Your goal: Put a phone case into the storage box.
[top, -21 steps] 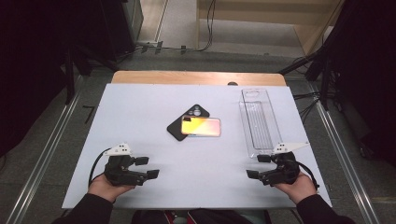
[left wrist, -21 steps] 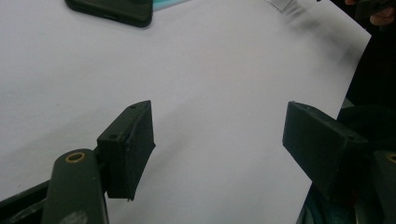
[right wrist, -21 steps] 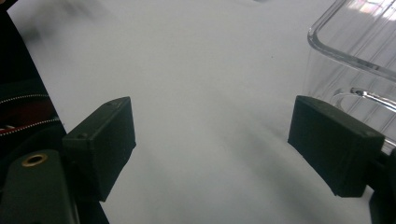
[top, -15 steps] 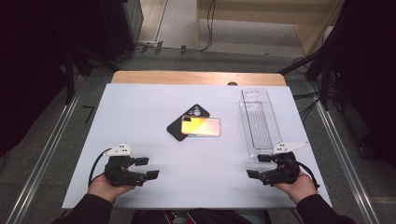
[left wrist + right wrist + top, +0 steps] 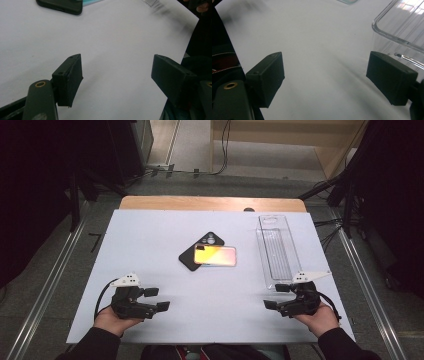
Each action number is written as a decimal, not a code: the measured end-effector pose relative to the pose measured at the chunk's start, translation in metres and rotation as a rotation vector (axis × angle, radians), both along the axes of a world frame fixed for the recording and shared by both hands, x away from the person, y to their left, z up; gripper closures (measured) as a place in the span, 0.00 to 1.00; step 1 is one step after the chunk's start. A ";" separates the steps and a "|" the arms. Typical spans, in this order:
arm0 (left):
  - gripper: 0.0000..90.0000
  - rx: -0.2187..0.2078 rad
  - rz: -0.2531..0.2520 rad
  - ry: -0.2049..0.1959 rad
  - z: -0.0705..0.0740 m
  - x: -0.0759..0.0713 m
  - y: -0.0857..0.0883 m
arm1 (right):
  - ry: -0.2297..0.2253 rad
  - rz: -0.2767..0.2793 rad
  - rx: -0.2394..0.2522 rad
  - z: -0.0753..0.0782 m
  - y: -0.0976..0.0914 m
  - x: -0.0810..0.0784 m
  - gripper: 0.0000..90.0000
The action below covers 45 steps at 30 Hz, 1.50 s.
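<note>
On the desk [image 5: 150,245], which is covered by a white sheet, the left tool [image 5: 156,299] rests near the front left corner, held by the person's left hand [image 5: 116,320]. Its 2 jaws stand apart and nothing is between them; in the left gripper view there is just bare white surface between the black jaws of this tool [image 5: 116,75]. The right tool [image 5: 276,296] rests near the front right corner in the right hand [image 5: 316,318], and its jaws are also apart with nothing between them. In the right gripper view the right tool [image 5: 325,75] has the corner of a clear plastic tray [image 5: 402,22] just beside 1 of its jaws, but I cannot tell if they touch. In the high view this clear plastic tray [image 5: 277,247] lies along the right edge of the desk, with its near end just beyond the right tool. A phone [image 5: 215,255] with a shiny orange surface lies near the middle of the desk, partly on top of a black phone case [image 5: 197,249], well apart from both tools.
</note>
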<state>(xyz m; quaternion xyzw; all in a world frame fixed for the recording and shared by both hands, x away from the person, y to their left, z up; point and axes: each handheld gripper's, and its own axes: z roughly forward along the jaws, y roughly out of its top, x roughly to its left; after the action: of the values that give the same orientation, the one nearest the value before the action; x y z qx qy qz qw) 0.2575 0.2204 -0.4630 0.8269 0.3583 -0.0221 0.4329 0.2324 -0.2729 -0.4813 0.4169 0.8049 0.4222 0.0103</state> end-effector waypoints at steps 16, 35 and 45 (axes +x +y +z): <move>0.28 -0.007 0.016 0.004 0.000 0.001 0.000 | 0.001 0.006 0.001 0.000 0.002 0.000 0.14; 0.28 -0.036 0.041 0.036 0.000 0.002 0.000 | 0.019 0.012 0.037 0.013 0.019 0.002 0.14; 0.28 -0.008 0.038 0.021 -0.001 0.002 -0.001 | 0.018 -0.012 0.037 0.024 0.043 0.008 0.14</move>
<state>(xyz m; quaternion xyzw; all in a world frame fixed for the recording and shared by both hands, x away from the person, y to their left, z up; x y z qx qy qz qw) 0.2597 0.2197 -0.4639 0.8178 0.3783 -0.0242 0.4329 0.2408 -0.2302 -0.4572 0.4258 0.7944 0.4332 -0.0019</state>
